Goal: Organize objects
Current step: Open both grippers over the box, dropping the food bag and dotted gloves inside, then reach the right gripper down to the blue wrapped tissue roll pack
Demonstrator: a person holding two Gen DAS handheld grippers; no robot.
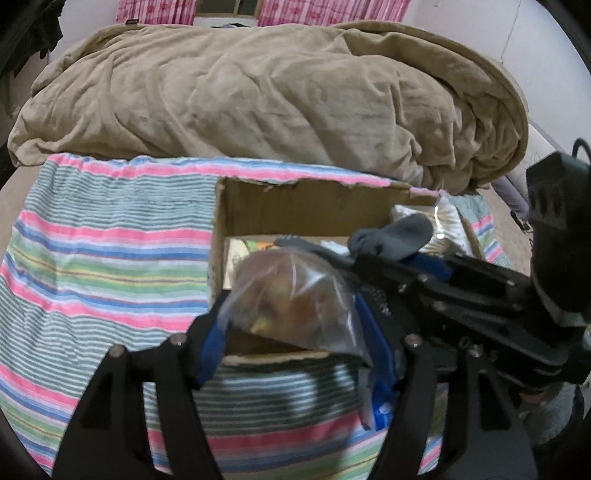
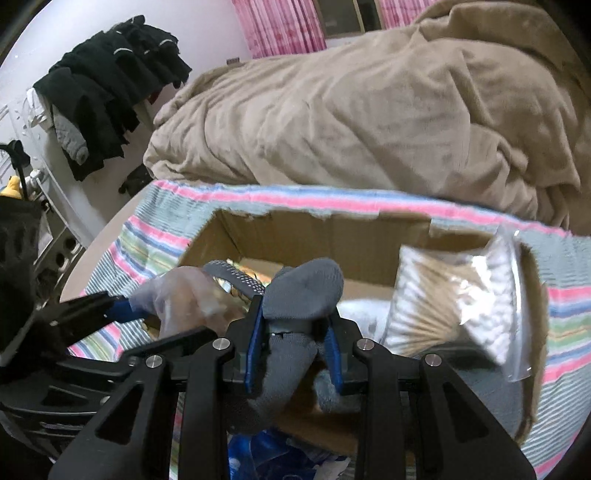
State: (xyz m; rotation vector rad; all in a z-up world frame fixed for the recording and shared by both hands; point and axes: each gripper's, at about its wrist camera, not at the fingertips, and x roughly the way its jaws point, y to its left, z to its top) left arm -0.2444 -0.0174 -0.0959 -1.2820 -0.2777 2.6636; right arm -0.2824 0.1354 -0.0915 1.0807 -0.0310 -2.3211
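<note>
Grey sock (image 2: pixel 303 291) pinched in right tongs (image 2: pixel 295 343), over cardboard box (image 2: pixel 314 236)

1. A rumpled tan blanket (image 1: pixel 258 99) covers the bed beyond a striped cloth (image 1: pixel 96 251).
2. Pink curtains (image 2: pixel 280 26) flank a dark window (image 2: pixel 343 16) on the far wall.
3. Black clothes (image 2: pixel 110 81) hang against the white wall (image 2: pixel 218 37) at left.

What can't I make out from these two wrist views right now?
- Contents of the clear bag in the left gripper: left wrist view, motion blur and crinkled plastic.
- Cardboard box floor: both views, hidden by both grippers and the cotton swab pack.
- Lower end of the grey sock in the right gripper: right wrist view, behind the gripper frame.
</note>
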